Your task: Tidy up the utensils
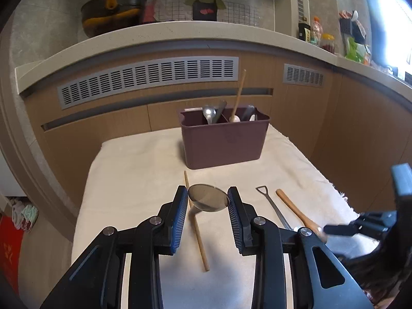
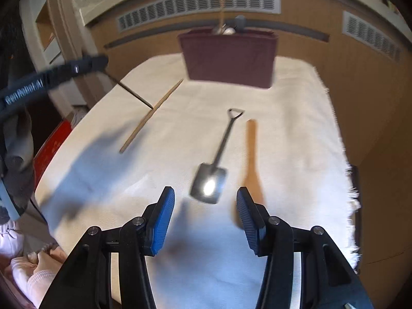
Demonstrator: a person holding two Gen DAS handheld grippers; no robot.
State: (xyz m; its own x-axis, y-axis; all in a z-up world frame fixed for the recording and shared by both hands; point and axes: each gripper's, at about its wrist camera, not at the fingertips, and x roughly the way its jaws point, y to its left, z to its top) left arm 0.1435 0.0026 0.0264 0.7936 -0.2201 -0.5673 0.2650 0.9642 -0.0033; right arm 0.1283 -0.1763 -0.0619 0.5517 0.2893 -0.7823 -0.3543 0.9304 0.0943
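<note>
A maroon utensil caddy [image 1: 223, 141] stands at the far end of a white cloth [image 1: 134, 170] and holds several utensils. My left gripper [image 1: 207, 200] is shut on a metal spoon [image 1: 207, 197], whose bowl sits between the pads; its handle [image 2: 128, 90] points down over a wooden chopstick [image 1: 195, 222]. My right gripper [image 2: 205, 200] is open and empty above the blade of a small metal shovel-shaped spoon [image 2: 209, 180]. A wooden spoon [image 2: 251, 159] lies just to the right of it.
A wood-panelled counter front with grey vents [image 1: 148, 81] rises behind the cloth. A dark pot [image 1: 113, 13] and bottles [image 1: 322, 36] stand on the counter top. The cloth's frayed right edge [image 2: 350, 180] is close to the wooden spoon.
</note>
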